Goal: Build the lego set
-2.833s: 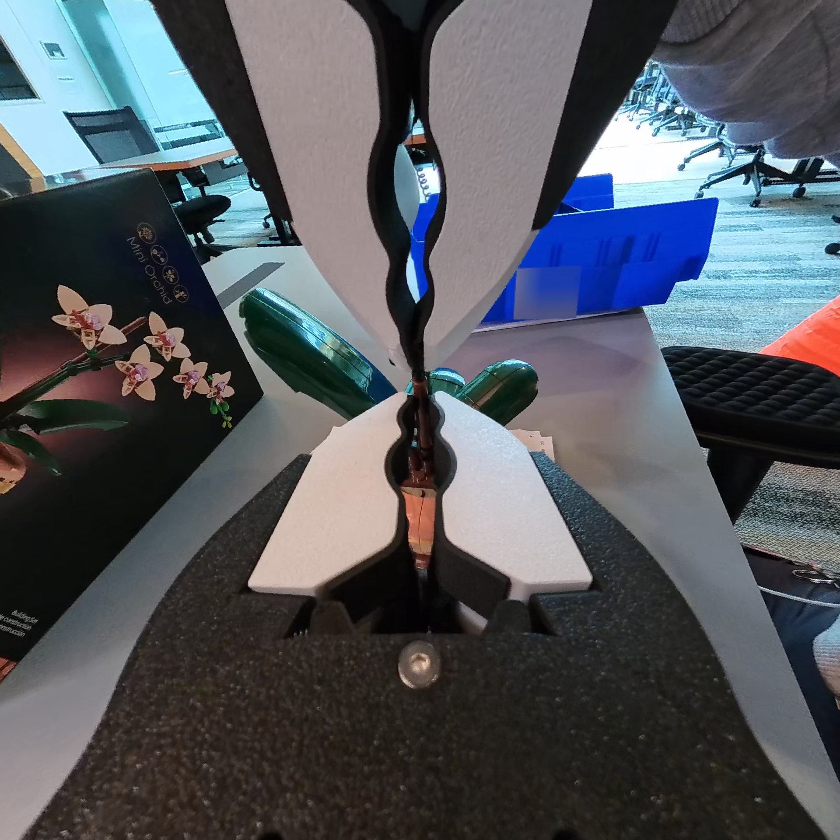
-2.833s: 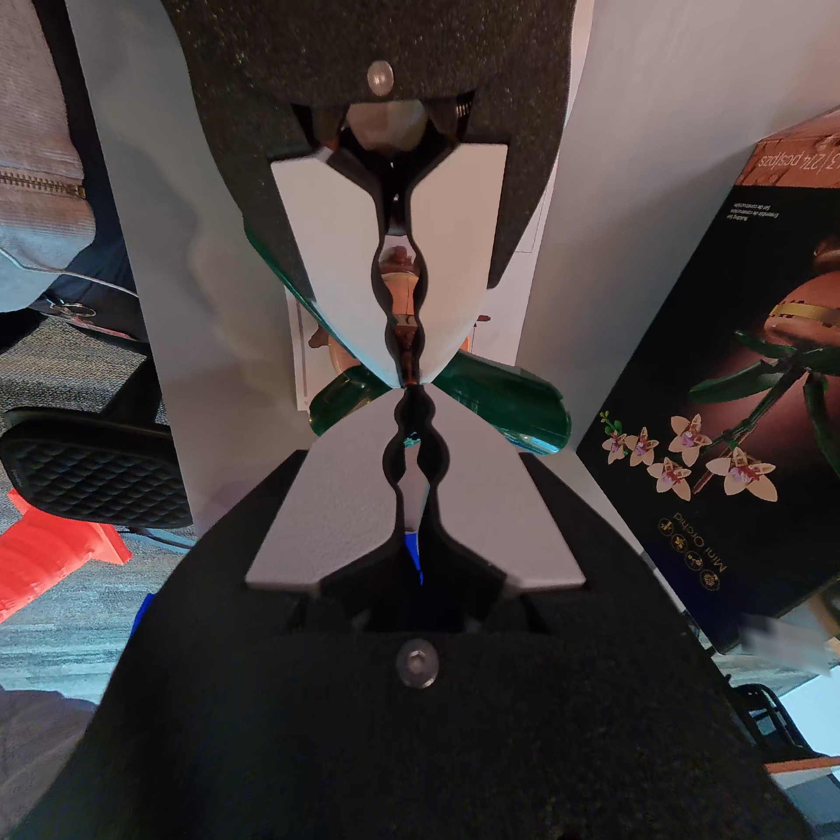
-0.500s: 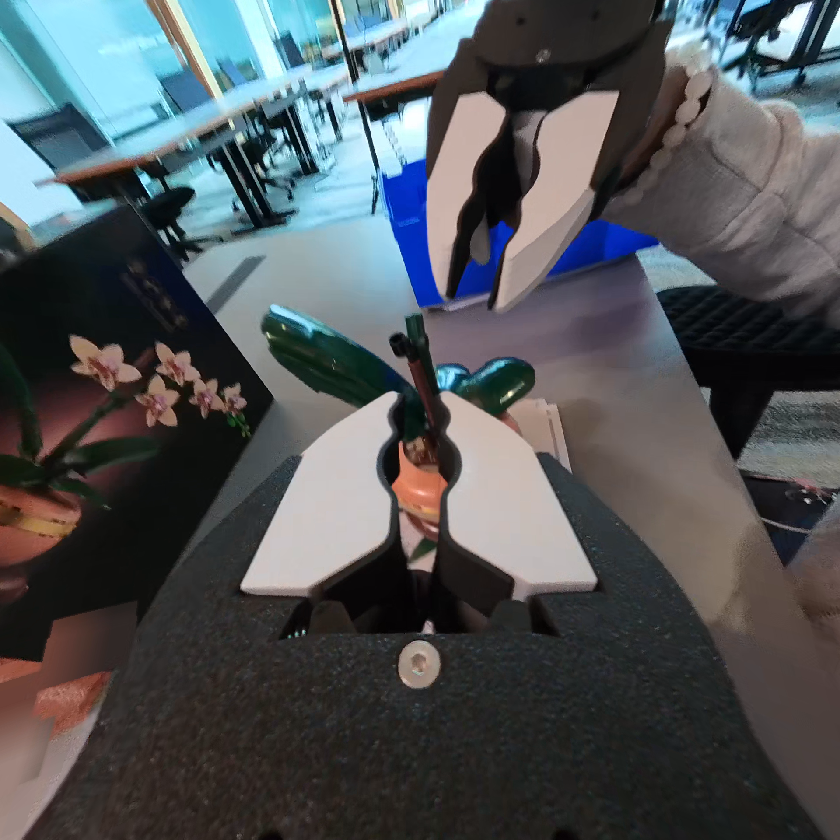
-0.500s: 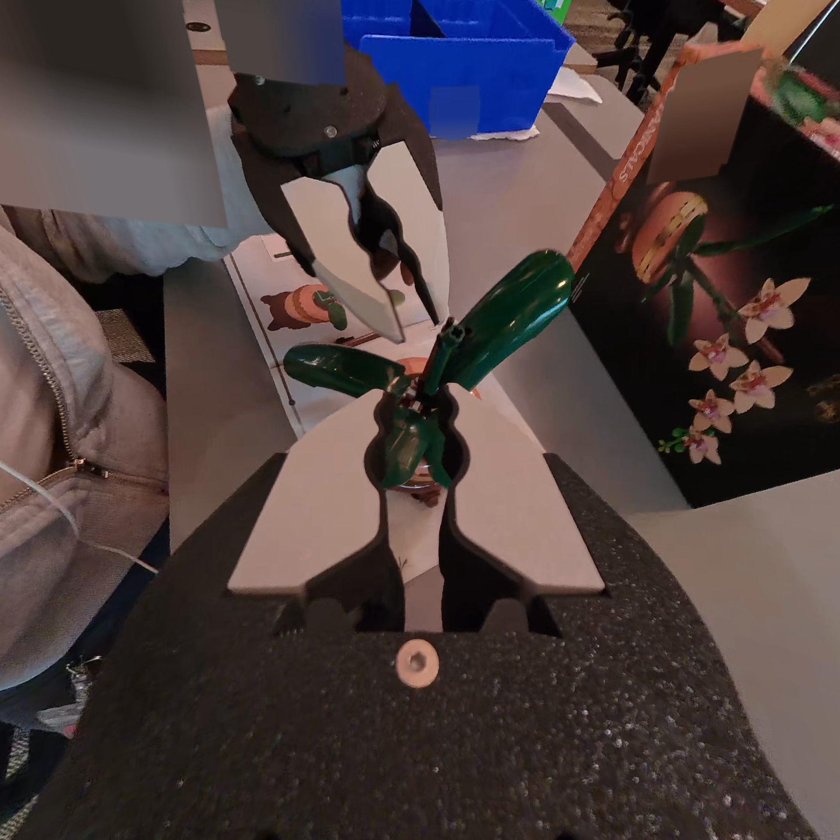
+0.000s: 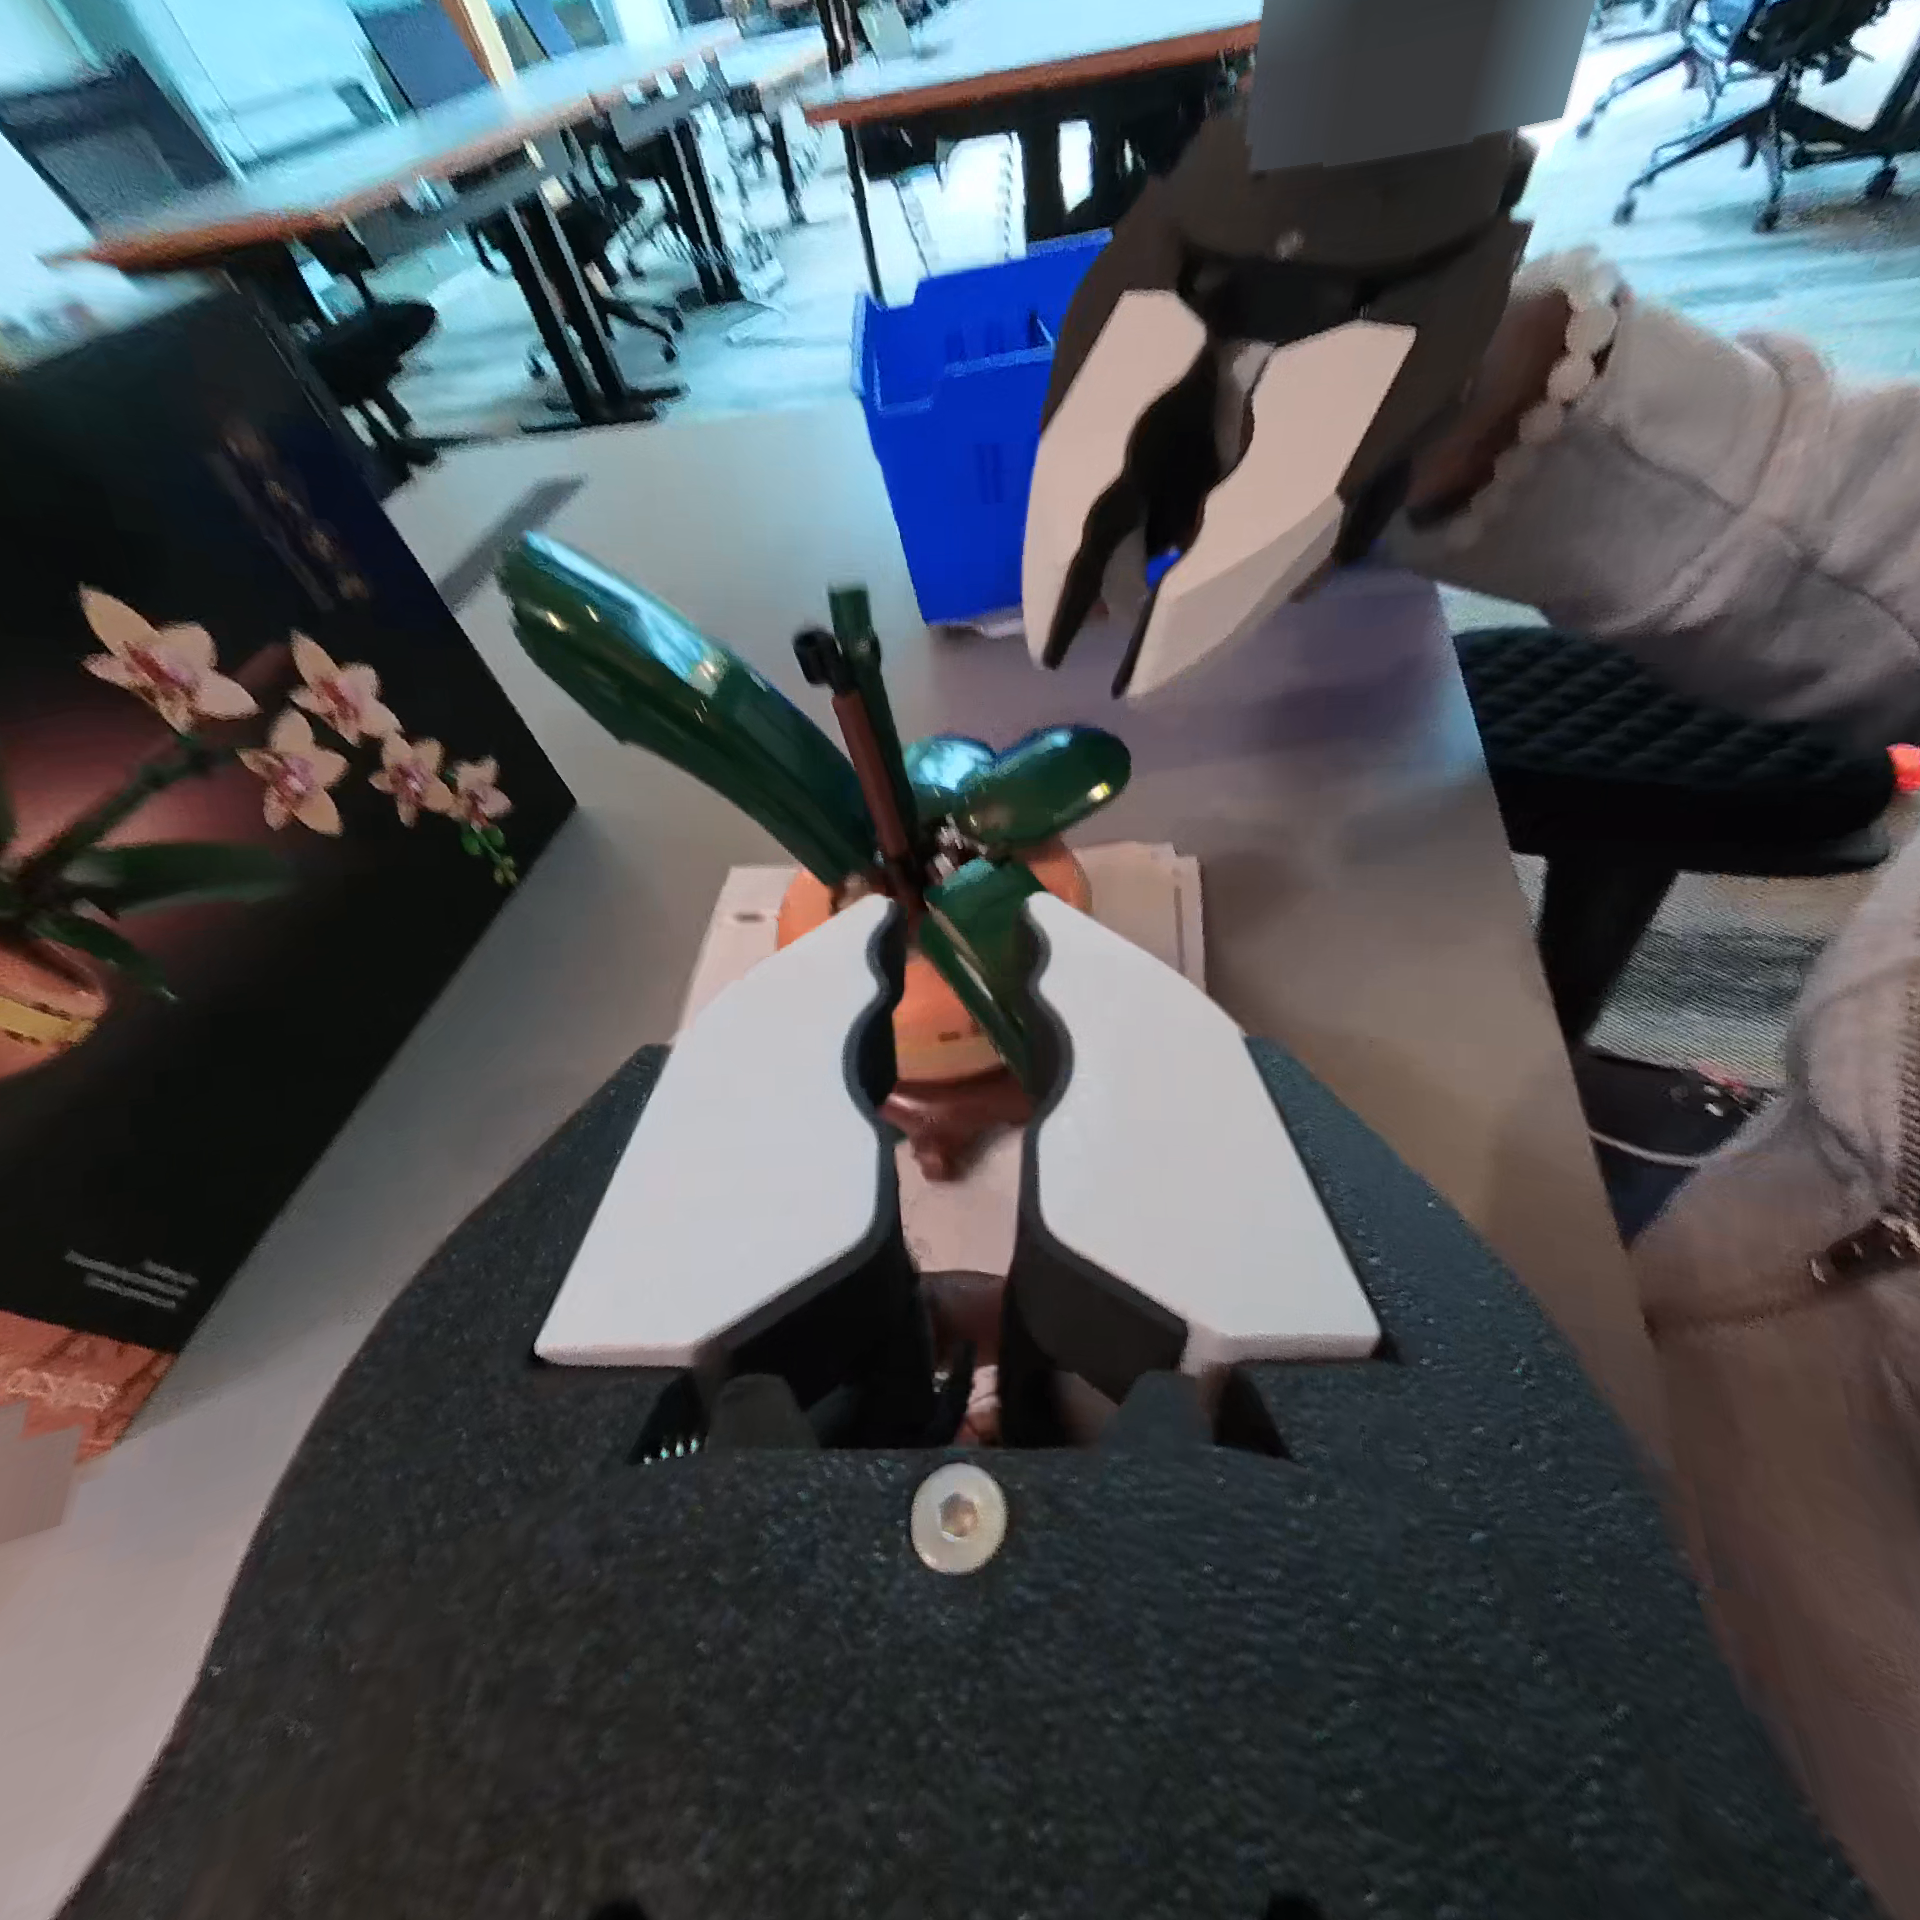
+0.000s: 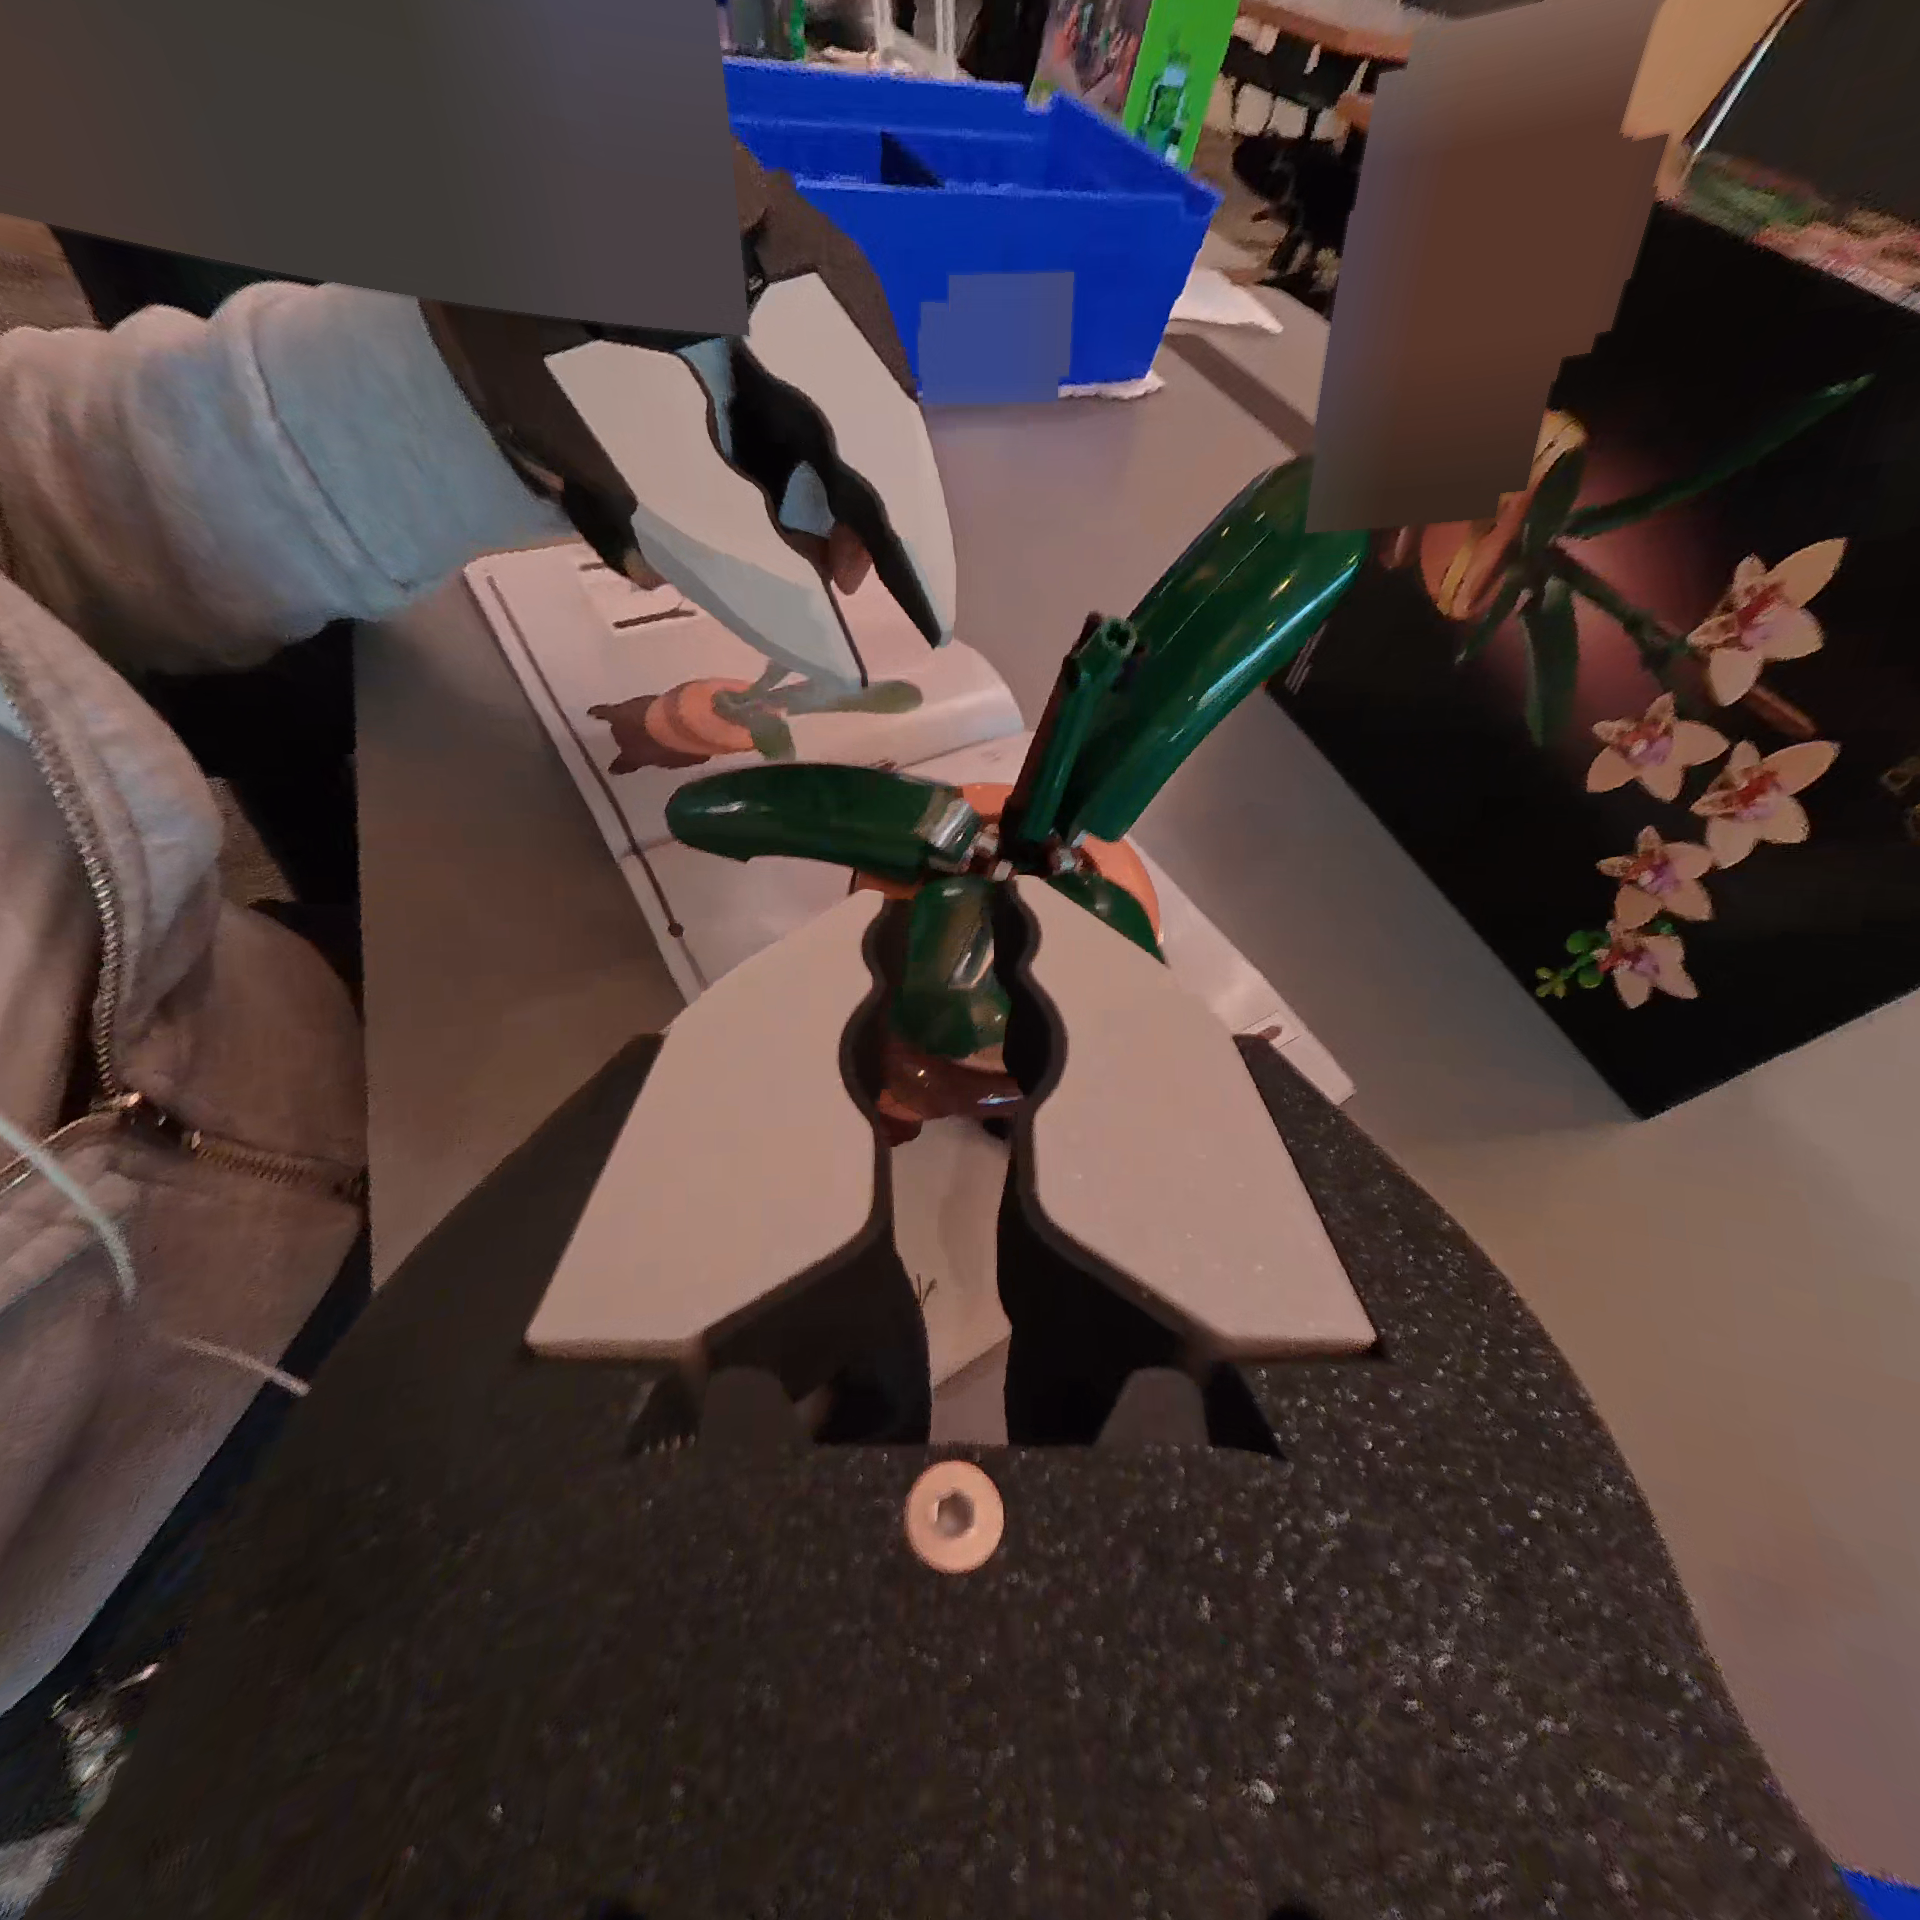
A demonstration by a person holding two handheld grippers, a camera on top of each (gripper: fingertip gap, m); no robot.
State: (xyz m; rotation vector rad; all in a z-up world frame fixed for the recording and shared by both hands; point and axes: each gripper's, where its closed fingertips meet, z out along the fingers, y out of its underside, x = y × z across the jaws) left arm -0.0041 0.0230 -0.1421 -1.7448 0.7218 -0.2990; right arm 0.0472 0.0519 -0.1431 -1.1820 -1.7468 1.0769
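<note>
The grey surface carries everything inspected; the potted plant model serves as landmark.

The dark set box, printed with orchid flowers, stands upright close beside the model. A blue bin sits on the surface well behind the model. An open instruction booklet lies flat under and beside the model.

The lego plant model stands upright on the booklet: an orange pot on a brown base, several dark green leaves spreading outward, and a thin green-and-brown stem rising from the centre.

The left gripper is held near the model on one side, jaws parted by a moderate gap and empty; the pot and one leaf show through the gap, apart from the pads.

The right gripper is near the model on the opposite side, jaws likewise parted, holding nothing. Seen from the left wrist view, it hangs above and beyond the stem top, clear of it.
</note>
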